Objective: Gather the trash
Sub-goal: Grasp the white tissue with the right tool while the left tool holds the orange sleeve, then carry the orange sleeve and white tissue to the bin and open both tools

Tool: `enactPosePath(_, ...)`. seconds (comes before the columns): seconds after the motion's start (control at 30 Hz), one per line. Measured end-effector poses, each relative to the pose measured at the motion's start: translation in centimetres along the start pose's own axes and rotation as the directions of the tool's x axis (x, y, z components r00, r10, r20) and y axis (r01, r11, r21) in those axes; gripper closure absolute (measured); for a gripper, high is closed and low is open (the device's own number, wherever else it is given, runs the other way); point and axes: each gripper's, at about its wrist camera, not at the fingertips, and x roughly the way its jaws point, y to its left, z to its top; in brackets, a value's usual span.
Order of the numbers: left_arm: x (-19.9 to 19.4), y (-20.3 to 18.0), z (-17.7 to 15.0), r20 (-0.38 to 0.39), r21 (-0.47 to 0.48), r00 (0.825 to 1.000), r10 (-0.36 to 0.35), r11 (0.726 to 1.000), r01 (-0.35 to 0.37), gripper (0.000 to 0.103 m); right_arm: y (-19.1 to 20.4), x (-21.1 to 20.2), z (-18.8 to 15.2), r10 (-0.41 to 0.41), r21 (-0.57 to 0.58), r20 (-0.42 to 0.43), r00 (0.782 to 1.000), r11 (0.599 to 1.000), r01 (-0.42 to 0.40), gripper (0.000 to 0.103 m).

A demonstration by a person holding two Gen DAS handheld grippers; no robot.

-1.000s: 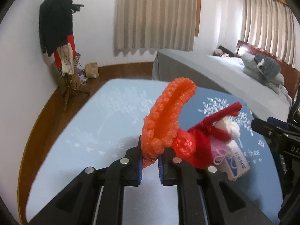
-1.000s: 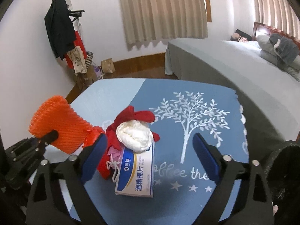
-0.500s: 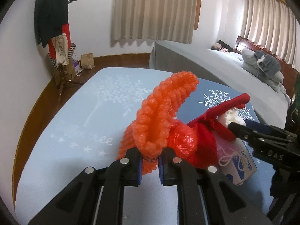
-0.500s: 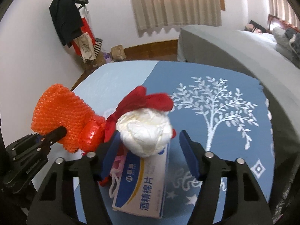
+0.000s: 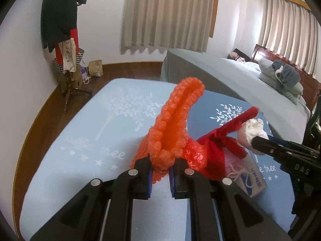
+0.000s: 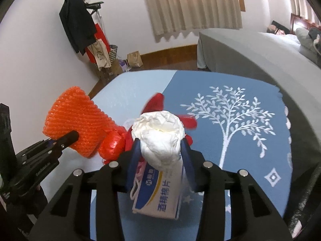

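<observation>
My left gripper (image 5: 160,166) is shut on an orange foam fruit net (image 5: 176,120), which stands up from its jaws above the blue tablecloth (image 5: 80,140). Right of the net lies a crumpled red plastic bag (image 5: 210,152). A white crumpled tissue wad (image 6: 158,132) sits on a blue-and-white wipes box (image 6: 160,192). My right gripper (image 6: 159,152) has the wad between its blue pads. Its jaws are closing and both pads touch the wad's sides. In the right wrist view, the left gripper (image 6: 66,138) holds the net (image 6: 74,120) at the left.
The table's cloth shows a white tree print (image 6: 232,116). A grey bed (image 5: 230,76) stands behind it, with a person lying at its far end. A coat stand (image 5: 60,20) with hanging clothes and a paper bag (image 5: 95,68) are at the back left wall.
The right gripper's jaws have narrowed from wide apart to touching the white wad, and it has come closer to the box. The left gripper keeps its hold on the net.
</observation>
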Motion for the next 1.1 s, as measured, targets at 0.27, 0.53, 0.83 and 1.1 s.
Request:
enactPosePath(0.27, -3.1, -0.9, 0.1, 0.045, 0.011, 0.999, -0.007, 1.0, 0.006, 0.09, -0.4, -4.4, -0.2, -0.013, 0.008, 0.058, 0.998, 1.0, 0.013, 0.063)
enactPosePath(0.53, -6.4, -3.2, 0.4, 0.098, 0.039, 0.995, -0.03, 0.999, 0.026, 0.09, -0.7, -8.7, -0.5, -0.035, 0.008, 0.118, 0.992, 0.999, 0.035, 0.063)
enactPosePath(0.83, -9.2, -6.7, 0.7, 0.14, 0.069, 0.985, -0.098, 0.994, 0.089, 0.09, -2.3, -12.8, -1.6, -0.081, 0.041, 0.163, 0.983, 0.996, 0.075, 0.063)
enactPosePath(1.1, -9.9, -11.2, 0.3, 0.122, 0.125, 0.973, -0.195, 0.976, 0.18, 0.09, -4.8, -17.0, -3.2, -0.154, 0.092, 0.197, 0.968, 0.986, 0.138, 0.063)
